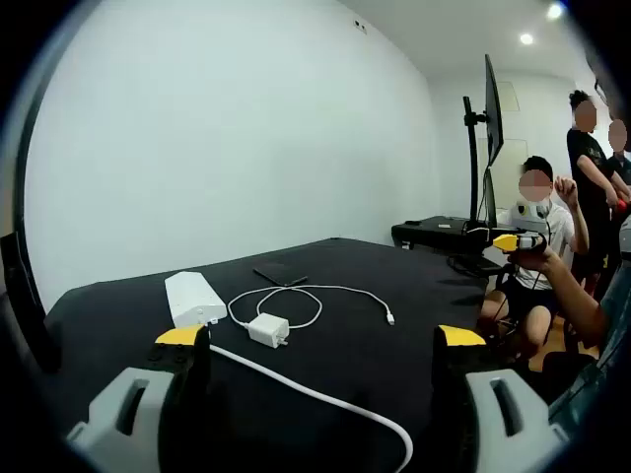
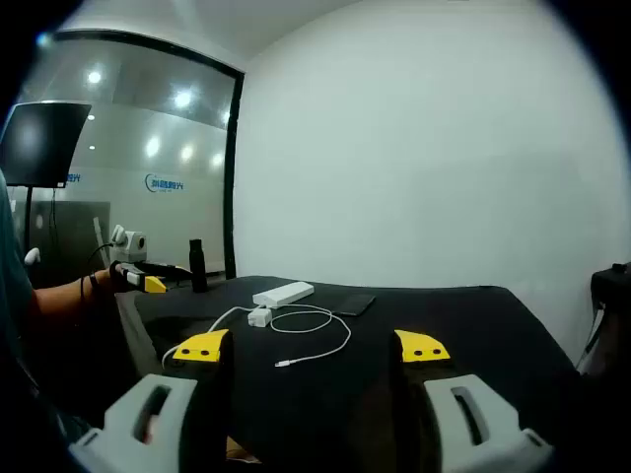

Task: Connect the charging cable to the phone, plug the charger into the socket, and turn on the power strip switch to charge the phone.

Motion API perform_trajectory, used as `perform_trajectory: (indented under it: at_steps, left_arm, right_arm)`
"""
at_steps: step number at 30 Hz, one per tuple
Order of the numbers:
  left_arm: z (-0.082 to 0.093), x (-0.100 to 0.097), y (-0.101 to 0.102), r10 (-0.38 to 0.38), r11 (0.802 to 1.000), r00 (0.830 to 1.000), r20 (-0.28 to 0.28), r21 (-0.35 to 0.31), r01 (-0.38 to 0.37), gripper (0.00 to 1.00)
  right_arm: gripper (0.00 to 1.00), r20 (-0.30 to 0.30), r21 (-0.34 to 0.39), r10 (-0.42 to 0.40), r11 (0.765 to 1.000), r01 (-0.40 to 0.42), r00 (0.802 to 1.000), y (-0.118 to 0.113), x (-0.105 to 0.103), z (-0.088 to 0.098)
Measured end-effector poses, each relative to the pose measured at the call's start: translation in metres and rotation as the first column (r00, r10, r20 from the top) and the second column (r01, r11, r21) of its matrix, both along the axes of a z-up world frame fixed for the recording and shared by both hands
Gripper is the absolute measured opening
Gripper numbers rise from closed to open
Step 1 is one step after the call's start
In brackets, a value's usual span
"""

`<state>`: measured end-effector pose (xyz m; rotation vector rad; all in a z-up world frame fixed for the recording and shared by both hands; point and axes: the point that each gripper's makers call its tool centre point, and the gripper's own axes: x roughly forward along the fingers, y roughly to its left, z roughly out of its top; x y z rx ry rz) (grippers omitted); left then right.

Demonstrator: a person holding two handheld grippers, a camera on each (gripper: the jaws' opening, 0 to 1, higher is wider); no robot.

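**Both grippers spread wide above the black table, nothing held**

The left gripper [image 1: 320, 340], grey-bodied with yellow-tipped jaws, stands wide apart and holds nothing. Just beyond its jaws on the black cloth-covered table [image 1: 118, 305] runs a thick white power cord [image 1: 325, 399]. Farther out lies the small white charger block [image 1: 268, 328], its thin white charging cable [image 1: 335, 292] looped beside it and ending loose. Left of the charger rests the long white power strip [image 1: 194, 298]. Behind the loop lies the flat dark phone [image 1: 280, 278].

The right gripper [image 2: 312, 347] is likewise spread wide and empty. In its view the cable end [image 2: 284, 365] lies nearest; beyond it lie the charger, strip and phone [image 2: 355, 304].
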<state>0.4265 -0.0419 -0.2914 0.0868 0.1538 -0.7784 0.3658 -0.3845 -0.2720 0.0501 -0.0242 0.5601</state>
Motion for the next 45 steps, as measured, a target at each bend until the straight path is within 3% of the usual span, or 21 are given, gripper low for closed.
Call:
perform_trajectory:
  at_steps: [30, 37, 41, 44, 45]
  left_arm:
    - [0.003, 0.0, -0.004, -0.006, 1.0, 1.0, 0.005, 0.003, 0.006, 0.88]
    - [0.002, 0.004, -0.001, -0.008, 1.0, 1.0, 0.005, -0.002, 0.008, 0.88]
    - [0.003, 0.006, 0.002, -0.009, 1.0, 1.0, 0.014, -0.005, 0.009, 0.89]
    - [0.002, 0.008, 0.005, -0.012, 1.0, 1.0, 0.018, -0.001, 0.012, 0.89]
    - [0.002, 0.009, 0.007, -0.012, 1.0, 1.0, 0.019, 0.001, 0.012, 0.89]
  right_arm:
    - [0.62, -0.001, 0.001, -0.002, 1.0, 0.002, 1.0, -0.003, -0.002, -0.001]
    - [0.66, -0.005, 0.002, -0.011, 1.0, 0.011, 1.0, -0.004, 0.006, -0.002]
    - [0.61, -0.053, 0.028, 0.036, 0.999, -0.035, 0.998, 0.003, 0.015, -0.005]
    - [0.58, -0.067, 0.013, 0.058, 0.998, -0.057, 0.996, 0.008, 0.024, -0.006]
    - [0.57, -0.096, 0.009, 0.069, 0.998, -0.068, 0.993, 0.012, 0.029, -0.009]
